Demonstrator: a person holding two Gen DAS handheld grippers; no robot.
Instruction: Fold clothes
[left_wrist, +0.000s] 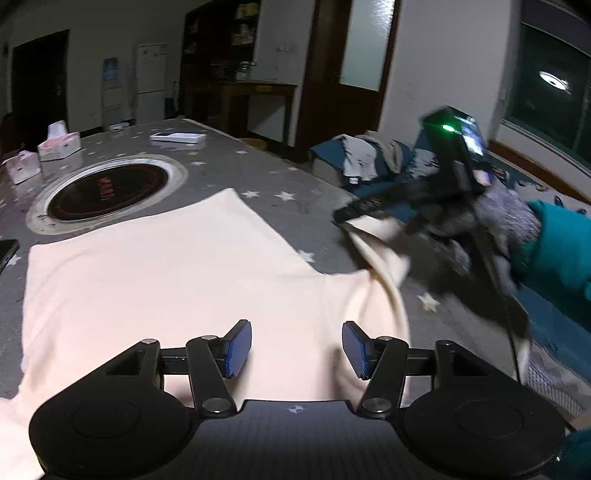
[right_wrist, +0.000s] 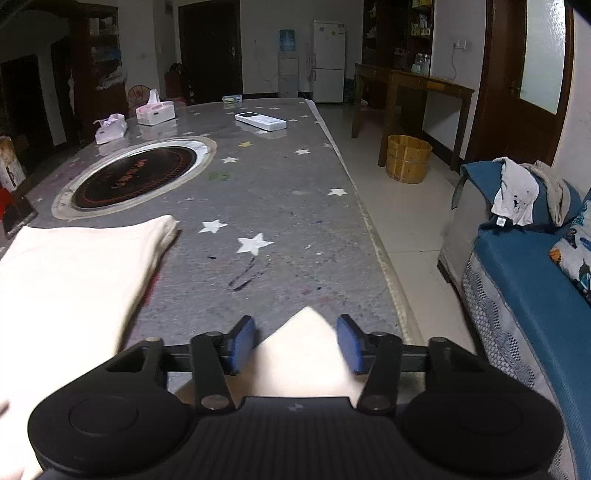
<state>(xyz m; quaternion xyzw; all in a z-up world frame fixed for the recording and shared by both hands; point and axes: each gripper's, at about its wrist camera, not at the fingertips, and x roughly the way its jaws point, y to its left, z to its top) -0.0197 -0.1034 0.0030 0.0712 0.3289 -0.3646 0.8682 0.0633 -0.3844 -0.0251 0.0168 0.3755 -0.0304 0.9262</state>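
So the cream shirt (left_wrist: 155, 280) is lying mostly flat on the near part of the table (left_wrist: 236, 173), its far corner pointing at the round inset burner (left_wrist: 107, 190). It looks thin, light and floppy, so I'd grab it by hems and corners. The right gripper (left_wrist: 354, 218) looks pinched on the sleeve (left_wrist: 380, 254) near the table's right edge, though its own camera shows the pads apart. The left gripper (left_wrist: 297, 349) hovers wide open over the shirt, holding nothing.

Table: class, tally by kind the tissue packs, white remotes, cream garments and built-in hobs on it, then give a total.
Tissue packs: 2, the pink box and the soft pack
White remote: 1
Cream garment: 1
Built-in round hob: 1
Total: 5
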